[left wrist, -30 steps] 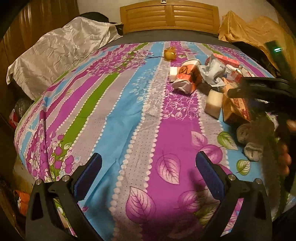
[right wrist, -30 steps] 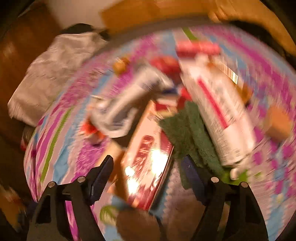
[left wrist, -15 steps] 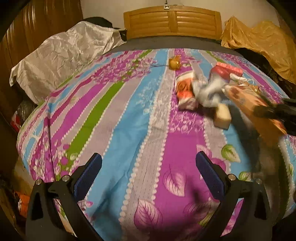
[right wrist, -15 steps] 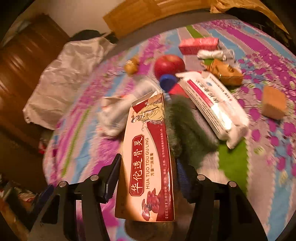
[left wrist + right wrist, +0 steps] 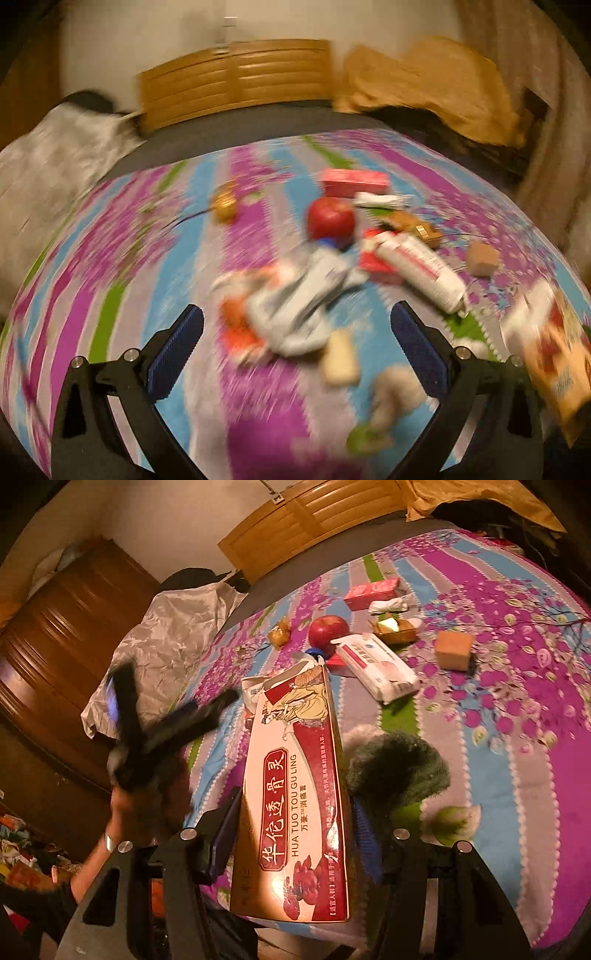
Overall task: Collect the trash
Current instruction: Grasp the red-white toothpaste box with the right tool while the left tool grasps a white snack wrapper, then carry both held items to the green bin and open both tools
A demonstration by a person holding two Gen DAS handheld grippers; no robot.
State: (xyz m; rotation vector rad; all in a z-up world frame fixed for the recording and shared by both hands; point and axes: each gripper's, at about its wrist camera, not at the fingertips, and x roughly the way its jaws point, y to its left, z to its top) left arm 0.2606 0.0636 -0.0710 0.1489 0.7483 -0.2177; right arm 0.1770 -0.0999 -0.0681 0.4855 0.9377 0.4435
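Note:
My right gripper [image 5: 295,830] is shut on a long red-and-white medicine box [image 5: 295,786] and holds it above the bed, its open flap pointing away. The same box [image 5: 554,362] shows at the right edge of the left wrist view. My left gripper [image 5: 297,347] is open with nothing between its fingers, over a crumpled white wrapper [image 5: 303,306] and an orange cup [image 5: 240,321]. It appears blurred in the right wrist view as the left gripper [image 5: 166,731], held by a hand [image 5: 114,812]. This view is motion-blurred.
On the striped bedspread [image 5: 517,738] lie a red apple [image 5: 327,629], a pink box [image 5: 371,590], a white tissue pack [image 5: 376,668], a brown cube [image 5: 454,650], a yellow wrapper [image 5: 279,633] and a dark green fuzzy cloth [image 5: 399,764]. The wooden headboard [image 5: 236,77] stands behind, a silver sheet [image 5: 166,635] at left.
My right gripper has closed on the medicine box and raised it off the pile. The left gripper has swung right and up, over the wrappers, still open.

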